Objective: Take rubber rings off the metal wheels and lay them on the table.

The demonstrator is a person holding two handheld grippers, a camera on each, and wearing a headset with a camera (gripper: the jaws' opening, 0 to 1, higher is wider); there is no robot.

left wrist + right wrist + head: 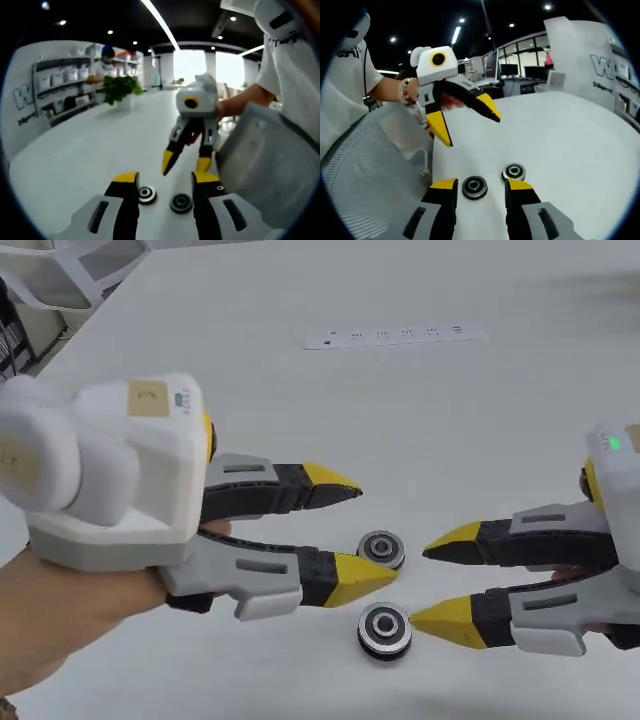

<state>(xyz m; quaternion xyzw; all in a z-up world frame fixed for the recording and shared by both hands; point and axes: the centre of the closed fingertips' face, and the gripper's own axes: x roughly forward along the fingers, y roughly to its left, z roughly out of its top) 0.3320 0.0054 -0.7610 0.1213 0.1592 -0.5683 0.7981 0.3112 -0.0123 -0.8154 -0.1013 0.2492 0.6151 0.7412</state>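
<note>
Two small metal wheels lie flat on the white table (300, 390). The nearer wheel (385, 629) wears a thick black rubber ring; it is also the darker wheel (181, 203) (475, 187) in both gripper views. The farther wheel (381, 549) looks more silver (146, 194) (513, 172). My left gripper (360, 532) (165, 178) is open, its yellow tips just left of the wheels and above the table. My right gripper (423, 585) (481, 184) is open too, facing it from the right, tips close to both wheels. Neither holds anything.
A white power strip (395, 337) lies far back on the table. A white rack (70, 270) stands at the back left corner. A grey mesh chair back (375, 165) is by the table's near edge. A potted plant (120, 89) sits far off.
</note>
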